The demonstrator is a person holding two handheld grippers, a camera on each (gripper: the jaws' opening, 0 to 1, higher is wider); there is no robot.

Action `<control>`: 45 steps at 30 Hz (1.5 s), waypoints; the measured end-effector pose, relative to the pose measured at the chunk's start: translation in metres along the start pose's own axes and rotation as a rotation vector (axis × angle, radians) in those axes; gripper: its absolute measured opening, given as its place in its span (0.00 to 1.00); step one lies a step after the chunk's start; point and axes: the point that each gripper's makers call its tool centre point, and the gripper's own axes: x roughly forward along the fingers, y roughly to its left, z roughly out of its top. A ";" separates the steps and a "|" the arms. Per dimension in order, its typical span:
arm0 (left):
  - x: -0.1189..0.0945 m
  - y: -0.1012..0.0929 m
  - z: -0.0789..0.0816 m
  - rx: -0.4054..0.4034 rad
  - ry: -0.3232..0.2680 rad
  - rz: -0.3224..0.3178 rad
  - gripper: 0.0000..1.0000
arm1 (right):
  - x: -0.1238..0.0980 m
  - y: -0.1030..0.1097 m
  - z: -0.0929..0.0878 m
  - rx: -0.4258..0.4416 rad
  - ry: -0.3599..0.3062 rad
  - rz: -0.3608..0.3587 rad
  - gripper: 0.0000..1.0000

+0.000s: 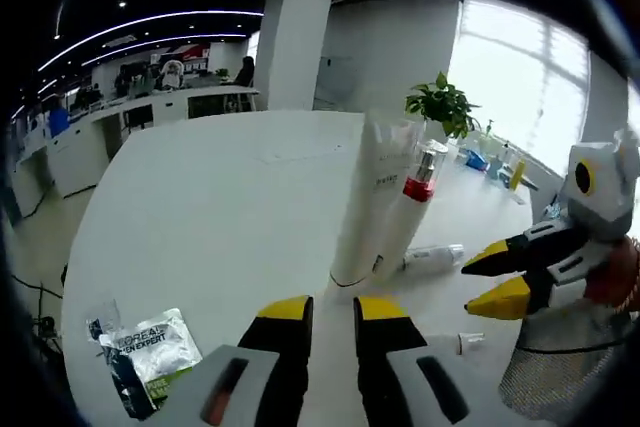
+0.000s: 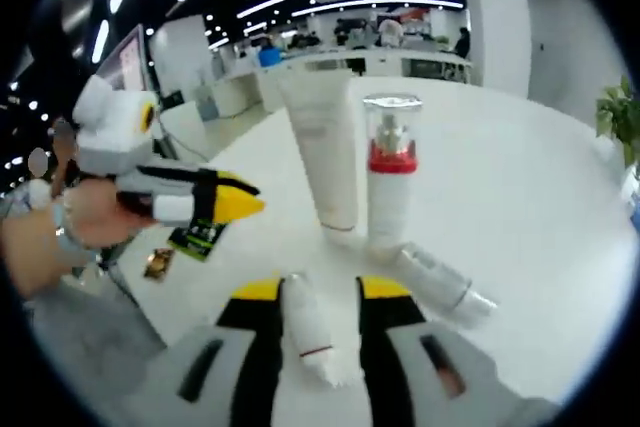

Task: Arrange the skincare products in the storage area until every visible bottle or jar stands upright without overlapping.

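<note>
Small tube (image 2: 305, 332) lay flat at lower centre, lengthwise between the right claw's (image 2: 318, 292) parted jaws, not yet clamped. Left claw (image 1: 333, 309) was released, empty and farther off.

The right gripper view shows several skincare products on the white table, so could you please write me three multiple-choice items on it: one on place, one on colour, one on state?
1. Where does the small white tube lie?
A. between the right gripper fingers
B. on top of the tall tube
C. inside a basket

2. What colour is the band on the pump bottle?
A. blue
B. red
C. green

3. How is the tall white tube placed on the table?
A. lying flat
B. standing upright
C. held in a gripper

Answers: 1 A, it lies in the gap between the yellow-tipped fingers. 2 B, a red collar sits under the clear cap. 3 B, it stands on end beside the pump bottle.
</note>
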 end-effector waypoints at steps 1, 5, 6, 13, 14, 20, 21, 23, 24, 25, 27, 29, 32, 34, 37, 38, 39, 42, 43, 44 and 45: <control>-0.007 0.000 0.001 -0.020 -0.005 0.006 0.17 | 0.000 -0.002 0.000 -0.009 0.001 -0.014 0.26; -0.035 -0.003 -0.013 -0.069 0.033 0.035 0.17 | 0.001 -0.009 -0.003 -0.051 0.017 -0.040 0.27; -0.040 -0.005 -0.018 -0.068 0.035 0.040 0.17 | 0.002 -0.008 -0.004 -0.060 0.025 -0.034 0.28; -0.044 -0.003 -0.036 0.058 0.028 0.076 0.17 | 0.014 0.000 -0.024 -0.159 0.125 0.000 0.29; -0.043 -0.001 -0.038 0.054 0.026 0.078 0.17 | 0.015 0.001 -0.025 -0.170 0.128 -0.001 0.29; -0.040 0.006 -0.040 -0.103 0.044 0.069 0.17 | 0.016 0.009 -0.027 -0.297 0.128 0.010 0.29; -0.039 0.006 -0.042 -0.113 0.051 0.069 0.17 | 0.016 0.012 -0.025 -0.320 0.112 0.020 0.29; -0.037 0.001 -0.045 -0.138 0.064 0.053 0.17 | 0.014 0.017 -0.025 -0.309 0.094 0.045 0.29; -0.035 -0.003 -0.047 -0.143 0.068 0.042 0.17 | 0.014 0.017 -0.026 -0.302 0.092 0.049 0.29; -0.034 -0.006 -0.048 -0.147 0.071 0.033 0.17 | 0.014 0.016 -0.028 -0.301 0.093 0.050 0.29; -0.031 -0.015 -0.052 -0.142 0.085 0.012 0.17 | 0.014 0.014 -0.029 -0.304 0.095 0.046 0.29; -0.030 -0.018 -0.055 -0.112 0.105 0.013 0.17 | 0.012 0.013 -0.028 -0.297 0.090 0.045 0.29; -0.030 -0.012 -0.058 -0.053 0.119 0.056 0.17 | 0.011 0.015 -0.026 -0.277 0.076 0.053 0.29; -0.032 -0.005 -0.059 -0.036 0.111 0.097 0.17 | 0.012 0.016 -0.027 -0.281 0.071 0.048 0.29; -0.035 0.009 -0.058 0.057 0.108 0.186 0.17 | 0.014 0.012 -0.022 -0.388 0.043 0.011 0.29; -0.034 0.012 -0.055 0.099 0.099 0.208 0.17 | 0.014 0.012 -0.022 -0.402 0.039 0.009 0.30; -0.034 0.013 -0.053 0.118 0.088 0.219 0.17 | 0.014 0.014 -0.021 -0.429 0.036 0.006 0.30; -0.031 0.012 -0.050 0.122 0.061 0.223 0.17 | 0.014 0.018 -0.022 -0.427 0.026 0.018 0.32; -0.030 0.011 -0.050 0.123 0.059 0.223 0.17 | 0.015 0.018 -0.022 -0.425 0.026 0.016 0.32; -0.029 0.011 -0.050 0.124 0.058 0.223 0.17 | 0.015 0.018 -0.024 -0.424 0.030 0.016 0.32; -0.028 0.010 -0.052 0.129 0.061 0.224 0.17 | 0.016 0.017 -0.025 -0.425 0.036 0.017 0.33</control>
